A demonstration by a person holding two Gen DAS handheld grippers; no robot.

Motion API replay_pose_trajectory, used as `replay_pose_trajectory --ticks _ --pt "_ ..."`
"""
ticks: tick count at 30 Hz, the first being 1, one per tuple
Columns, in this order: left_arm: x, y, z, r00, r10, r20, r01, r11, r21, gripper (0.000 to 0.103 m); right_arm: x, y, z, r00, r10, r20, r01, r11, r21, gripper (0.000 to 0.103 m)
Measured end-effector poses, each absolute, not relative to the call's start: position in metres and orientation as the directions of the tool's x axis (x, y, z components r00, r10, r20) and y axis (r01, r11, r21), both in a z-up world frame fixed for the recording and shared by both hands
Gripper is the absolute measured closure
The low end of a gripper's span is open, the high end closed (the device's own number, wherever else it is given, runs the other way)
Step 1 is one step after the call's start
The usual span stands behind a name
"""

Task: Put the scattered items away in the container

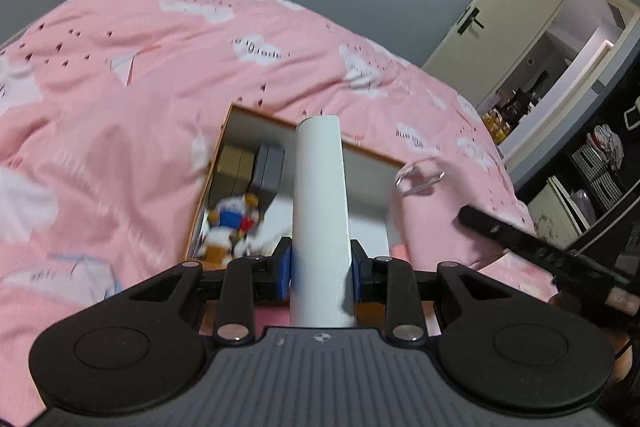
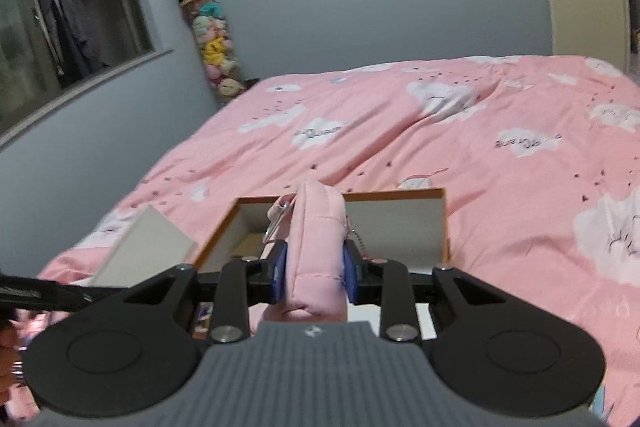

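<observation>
I have the left gripper (image 1: 321,269) clamped on a white tube (image 1: 319,211) and the right gripper (image 2: 313,273) squeezing a pink pouch (image 2: 316,247), both at frame centre before the open box (image 2: 434,223). Crowding both in together, I risk a collision or the long tube snagging the rim.

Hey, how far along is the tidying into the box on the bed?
Done: a plush duck toy and small boxes lie in the cardboard box. In hand: the left gripper clamps a white tube, the right gripper a pink pouch. Left: dropping both in.
</observation>
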State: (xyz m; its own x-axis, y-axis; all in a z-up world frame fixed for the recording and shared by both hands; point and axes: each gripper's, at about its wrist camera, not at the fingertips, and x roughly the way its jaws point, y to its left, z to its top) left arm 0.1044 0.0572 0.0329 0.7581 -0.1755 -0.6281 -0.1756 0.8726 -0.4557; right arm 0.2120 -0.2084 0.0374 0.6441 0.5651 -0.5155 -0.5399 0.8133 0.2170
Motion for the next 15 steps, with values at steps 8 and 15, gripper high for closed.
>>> replay_pose_trajectory --ticks 8,15 --pt "0.141 0.053 0.01 0.766 -0.156 -0.624 -0.201 0.864 -0.462 0.071 0.25 -0.176 -0.017 0.636 0.427 -0.643 -0.481 0.871 0.103 0.072" --pt "0.155 0.053 0.003 0.76 -0.172 -0.627 -0.195 0.86 -0.472 0.071 0.268 -0.164 -0.056 0.56 0.39 -0.731 -0.445 0.886 0.132 0.072"
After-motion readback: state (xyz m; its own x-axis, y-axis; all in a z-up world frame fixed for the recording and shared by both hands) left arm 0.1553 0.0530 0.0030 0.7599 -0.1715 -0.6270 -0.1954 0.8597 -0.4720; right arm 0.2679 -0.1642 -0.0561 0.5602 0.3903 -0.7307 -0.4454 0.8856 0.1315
